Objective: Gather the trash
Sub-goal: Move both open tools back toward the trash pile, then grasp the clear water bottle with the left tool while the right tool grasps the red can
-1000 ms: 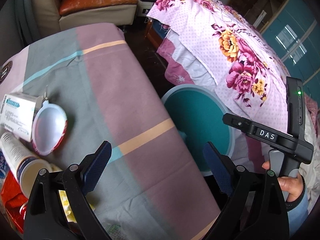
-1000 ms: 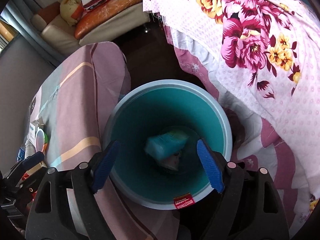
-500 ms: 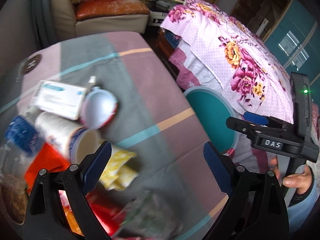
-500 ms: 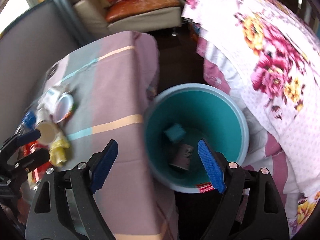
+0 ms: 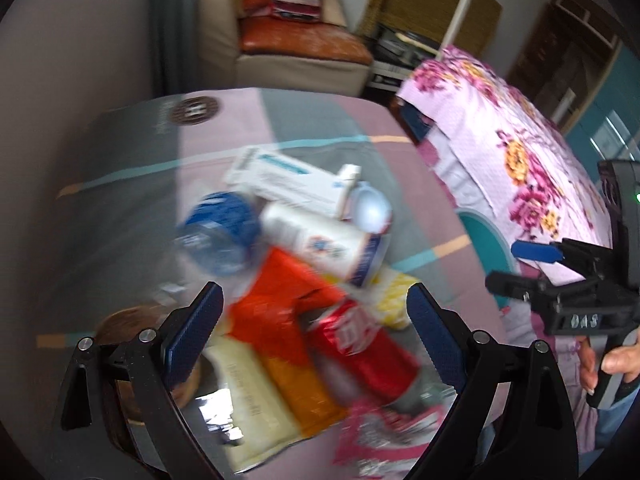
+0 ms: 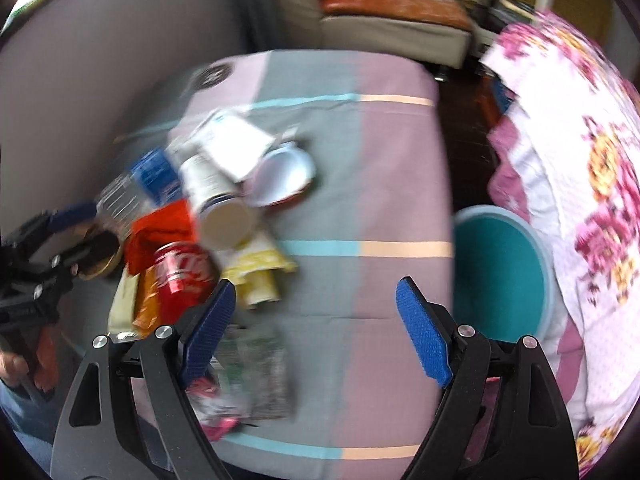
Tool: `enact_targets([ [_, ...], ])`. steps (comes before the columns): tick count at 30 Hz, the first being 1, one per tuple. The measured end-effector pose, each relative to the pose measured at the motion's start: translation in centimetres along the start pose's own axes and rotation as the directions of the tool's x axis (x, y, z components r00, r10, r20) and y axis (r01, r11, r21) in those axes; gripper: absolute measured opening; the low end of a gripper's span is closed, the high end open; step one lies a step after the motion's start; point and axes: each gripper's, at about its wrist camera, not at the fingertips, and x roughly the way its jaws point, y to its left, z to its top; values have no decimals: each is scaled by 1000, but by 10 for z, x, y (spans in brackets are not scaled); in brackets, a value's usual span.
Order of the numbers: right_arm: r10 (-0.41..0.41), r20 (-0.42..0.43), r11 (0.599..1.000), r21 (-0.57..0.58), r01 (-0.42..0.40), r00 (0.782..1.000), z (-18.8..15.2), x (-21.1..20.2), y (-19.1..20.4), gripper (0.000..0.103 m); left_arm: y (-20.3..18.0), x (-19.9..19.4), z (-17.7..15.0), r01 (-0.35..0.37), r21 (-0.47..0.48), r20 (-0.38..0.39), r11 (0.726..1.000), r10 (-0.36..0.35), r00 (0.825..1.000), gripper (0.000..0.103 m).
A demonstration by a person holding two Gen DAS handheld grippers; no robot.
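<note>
A heap of trash lies on the cloth-covered table: a red soda can, a white tube-shaped container, a blue-labelled plastic bottle, a white carton, orange wrappers and a yellow wrapper. My left gripper is open and empty, hovering over the can. My right gripper is open and empty above the table, right of the heap. The teal bin stands on the floor beside the table.
A bed with a pink floral cover runs along the right, close to the bin. A beige sofa with an orange cushion stands behind the table. A pink wrapper and a crumpled clear packet lie near the front edge.
Both grippers swung left, away from the bin and over the table. The left one now faces the trash heap; the right one no longer looks into the bin.
</note>
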Motion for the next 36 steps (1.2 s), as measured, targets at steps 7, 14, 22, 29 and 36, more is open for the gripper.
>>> enact_targets([
  [7,48,-96,990,-129,-61,994,10,29,66,78,63,-8,-12,-38,-115,-4,993,38,999,93],
  [14,52,-181,983,-164,-83,982,15,61,96,66,97,-12,-20,-51,-177,-10,983,50,999,93],
  [22,44,-225,980,-180,-86,973,8,83,109,65,106,-8,-23,-49,-187,-32,981,44,999,93],
  [29,66,-234,974,-194,-113,970,3,92,113,47,103,-5,-13,-52,-167,-47,985,45,998,93],
  [36,174,-169,972,-127,-197,970,14,55,103,47,89,6,11,-81,-80,-81,994,75,994,93],
])
